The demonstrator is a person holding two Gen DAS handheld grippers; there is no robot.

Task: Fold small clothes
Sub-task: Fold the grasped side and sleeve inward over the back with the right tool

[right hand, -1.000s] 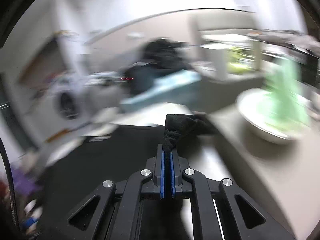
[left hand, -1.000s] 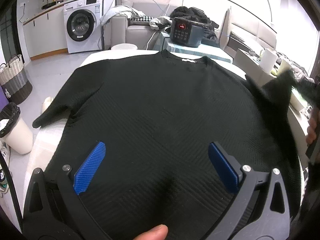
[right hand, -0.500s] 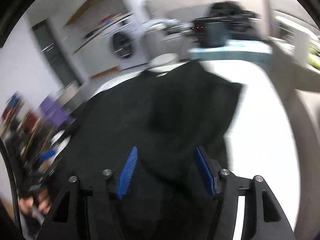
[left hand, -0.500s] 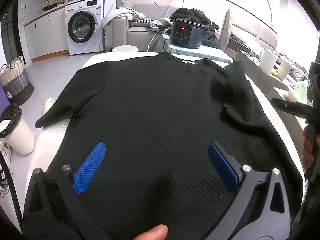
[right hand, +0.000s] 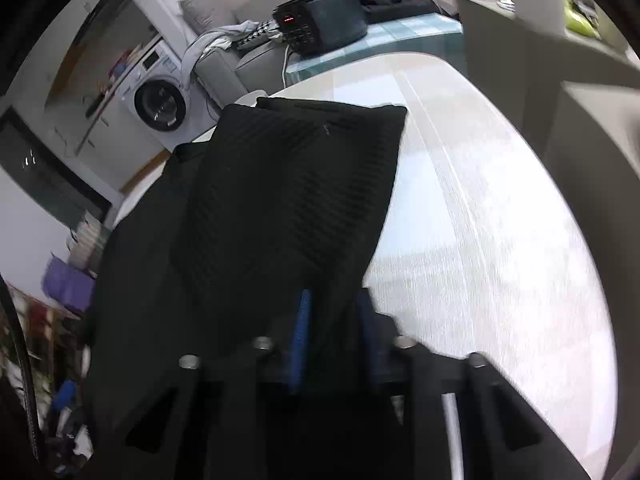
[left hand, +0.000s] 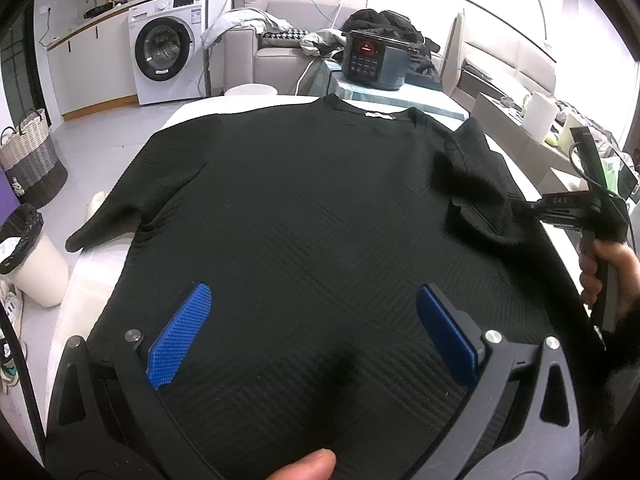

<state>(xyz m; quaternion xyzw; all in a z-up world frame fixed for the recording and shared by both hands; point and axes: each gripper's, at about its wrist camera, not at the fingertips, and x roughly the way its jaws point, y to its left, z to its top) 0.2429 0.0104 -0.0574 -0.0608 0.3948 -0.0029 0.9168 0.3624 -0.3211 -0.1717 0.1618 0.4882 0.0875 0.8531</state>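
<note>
One black top (left hand: 304, 216) on white table (right hand: 480, 208) — L claw (left hand: 312, 328) spread, R claw (right hand: 334, 320) closing on its edge — washer (left hand: 168, 60) behind.

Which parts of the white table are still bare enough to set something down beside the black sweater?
Bare table runs right of the folded-in sleeve. A narrower bare strip lies left of the sweater, below its spread left sleeve. The middle is fully covered by fabric.

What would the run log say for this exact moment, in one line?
sweater flat on table | right sleeve folded inward | left claw open over sweater | right claw just closing, fabric between, grip unclear
</note>
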